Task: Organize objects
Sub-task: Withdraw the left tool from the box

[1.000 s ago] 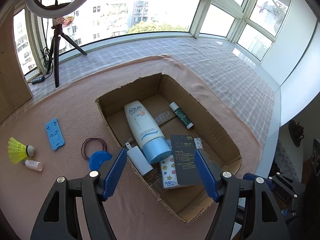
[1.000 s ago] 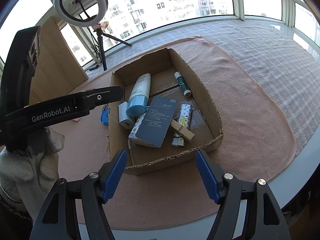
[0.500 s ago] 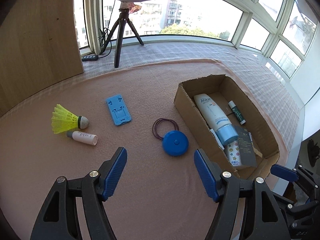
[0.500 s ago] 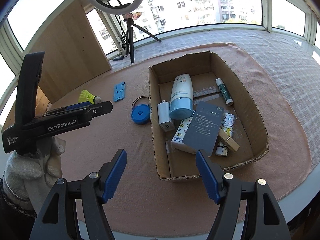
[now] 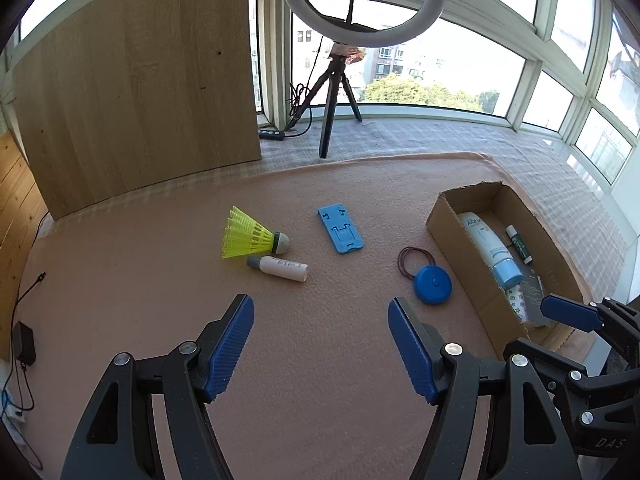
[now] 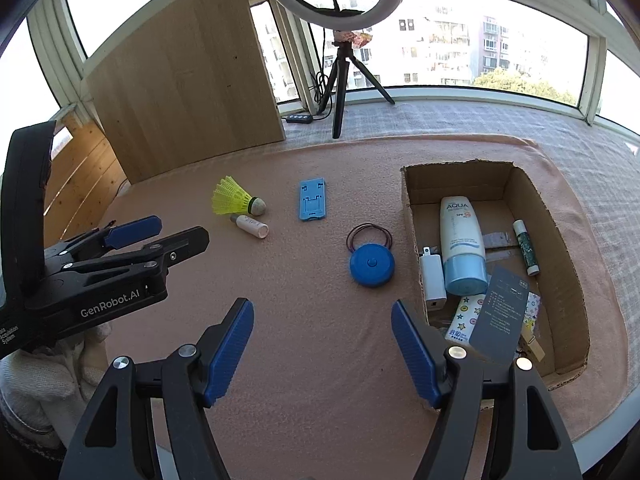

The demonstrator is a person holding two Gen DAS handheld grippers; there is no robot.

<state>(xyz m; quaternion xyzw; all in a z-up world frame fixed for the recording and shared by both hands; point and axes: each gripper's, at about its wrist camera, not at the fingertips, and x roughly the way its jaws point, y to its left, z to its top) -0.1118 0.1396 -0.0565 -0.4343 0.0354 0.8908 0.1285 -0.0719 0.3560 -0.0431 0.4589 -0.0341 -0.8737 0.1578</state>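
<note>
A cardboard box [image 6: 560, 216] on the pink cloth holds a white AQUA tube [image 6: 460, 240], a charger [image 6: 434, 276], a green stick [image 6: 526, 246], a dark card [image 6: 500, 316] and small packets. Loose on the cloth lie a yellow shuttlecock [image 5: 250, 239], a small white bottle [image 5: 280, 268], a blue phone stand [image 5: 340, 229], a dark hair band [image 5: 414, 260] and a round blue disc [image 5: 433, 289]. My left gripper [image 5: 320, 348] is open and empty, above the cloth short of the bottle. My right gripper [image 6: 322, 348] is open and empty, near the disc [image 6: 372, 265] and box.
A ring light on a tripod [image 5: 336, 92] stands at the back by the window. A wooden board [image 5: 136, 92] leans at the back left. Cables and an adapter [image 5: 24, 344] lie off the cloth at the left. The table edge runs just right of the box.
Both grippers have swung left, away from the box. The left view went from above the box to the loose items; the right view now takes in those items too. Both stayed open.
</note>
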